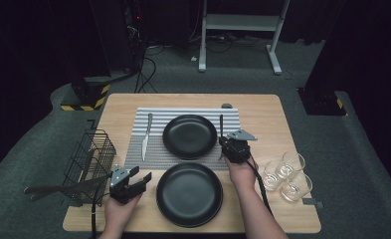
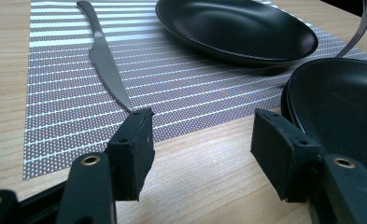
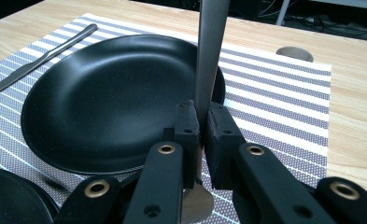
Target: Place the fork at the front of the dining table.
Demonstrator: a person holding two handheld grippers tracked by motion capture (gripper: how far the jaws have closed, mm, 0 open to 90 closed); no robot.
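My right gripper (image 1: 223, 143) (image 3: 201, 122) is shut on a slim metal utensil (image 3: 211, 46) whose handle (image 1: 221, 124) points toward the far side. It hovers over the right edge of the far black plate (image 1: 190, 136) (image 3: 106, 102) on the striped placemat (image 1: 133, 149) (image 3: 274, 93). A knife (image 1: 146, 135) (image 2: 104, 56) lies on the mat left of that plate. My left gripper (image 1: 139, 179) (image 2: 202, 135) stands open with nothing between its jaws, low over bare wood just left of the near black plate (image 1: 189, 194) (image 2: 344, 107).
A black wire basket (image 1: 89, 159) hangs off the table's left edge, with long utensils (image 1: 58, 188) sticking out of it. Three clear glasses (image 1: 287, 177) stand at the right front. A cable hole (image 1: 227, 105) sits behind the mat.
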